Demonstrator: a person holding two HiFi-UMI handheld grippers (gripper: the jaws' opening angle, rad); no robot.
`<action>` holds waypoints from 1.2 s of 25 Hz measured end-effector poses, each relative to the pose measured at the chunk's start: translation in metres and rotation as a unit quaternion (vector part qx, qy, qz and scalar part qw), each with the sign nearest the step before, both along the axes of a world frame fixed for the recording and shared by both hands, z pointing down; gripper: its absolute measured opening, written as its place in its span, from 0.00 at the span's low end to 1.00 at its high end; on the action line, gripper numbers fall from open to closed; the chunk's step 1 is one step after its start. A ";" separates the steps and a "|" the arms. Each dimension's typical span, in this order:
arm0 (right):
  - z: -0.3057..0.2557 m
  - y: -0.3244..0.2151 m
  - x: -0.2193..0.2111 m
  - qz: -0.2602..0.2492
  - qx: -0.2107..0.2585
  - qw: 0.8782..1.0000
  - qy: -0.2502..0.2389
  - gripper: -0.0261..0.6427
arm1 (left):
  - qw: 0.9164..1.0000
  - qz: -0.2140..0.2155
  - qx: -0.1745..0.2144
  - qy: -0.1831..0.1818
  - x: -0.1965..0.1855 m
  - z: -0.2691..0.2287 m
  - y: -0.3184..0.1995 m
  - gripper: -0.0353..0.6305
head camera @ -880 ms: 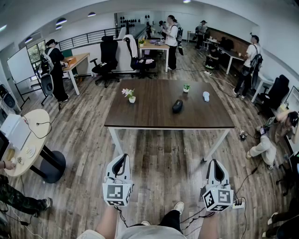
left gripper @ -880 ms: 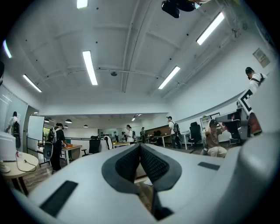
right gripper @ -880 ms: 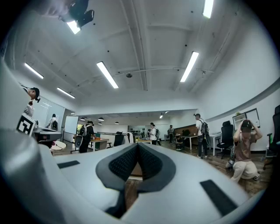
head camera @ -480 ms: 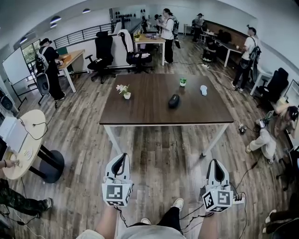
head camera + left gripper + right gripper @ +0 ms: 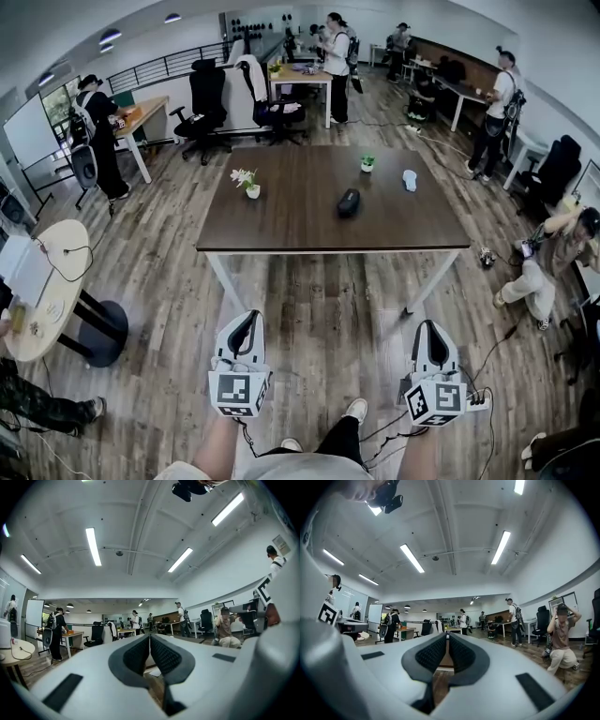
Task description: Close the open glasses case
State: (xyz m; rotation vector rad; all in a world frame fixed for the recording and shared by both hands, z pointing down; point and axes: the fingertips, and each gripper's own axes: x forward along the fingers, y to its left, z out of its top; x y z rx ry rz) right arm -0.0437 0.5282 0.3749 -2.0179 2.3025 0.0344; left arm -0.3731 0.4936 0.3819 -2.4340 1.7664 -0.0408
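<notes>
A dark oval glasses case (image 5: pixel 349 202) lies near the middle of the brown table (image 5: pixel 281 234), too far off to tell how its lid stands. My left gripper (image 5: pixel 246 319) and right gripper (image 5: pixel 430 328) are held level over the wooden floor, well short of the table's near edge. Both are shut with nothing between the pads. In the left gripper view the left gripper's (image 5: pixel 149 640) ribbed pads meet at the tips. The right gripper (image 5: pixel 447 638) looks the same in its own view, and the table edge shows just behind its tips.
On the table stand a small white flower pot (image 5: pixel 251 187), a little green plant (image 5: pixel 366 164) and a white object (image 5: pixel 409 179). A round side table (image 5: pixel 70 246) is at the left. A person crouches at the right (image 5: pixel 548 267). Office chairs, desks and several people fill the back.
The table has drawn slightly nearer and shifted left in the head view. Both grippers keep their place and stay shut. The crouching person at right has raised an arm.
</notes>
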 end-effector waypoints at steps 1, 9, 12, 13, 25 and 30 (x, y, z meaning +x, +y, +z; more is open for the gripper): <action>0.002 -0.001 -0.001 0.000 -0.002 1.000 0.000 0.08 | 1.000 0.002 -0.001 0.003 0.000 0.001 -0.001 0.08; 0.016 -0.014 0.018 0.016 -0.010 1.000 -0.002 0.31 | 1.000 0.006 -0.025 -0.004 0.018 0.015 -0.022 0.42; 0.021 -0.026 0.041 0.025 -0.016 1.000 -0.004 0.32 | 0.999 0.009 -0.039 -0.006 0.039 0.023 -0.039 0.43; 0.023 -0.032 0.050 0.029 -0.018 0.999 -0.005 0.33 | 0.999 0.013 -0.043 -0.008 0.048 0.025 -0.045 0.44; 0.042 -0.111 0.177 0.054 -0.040 0.997 -0.028 0.33 | 0.996 0.059 -0.067 -0.011 0.190 0.036 -0.153 0.45; 0.035 -0.139 0.244 0.073 -0.031 0.996 -0.036 0.32 | 0.995 0.071 -0.063 -0.012 0.248 0.024 -0.193 0.45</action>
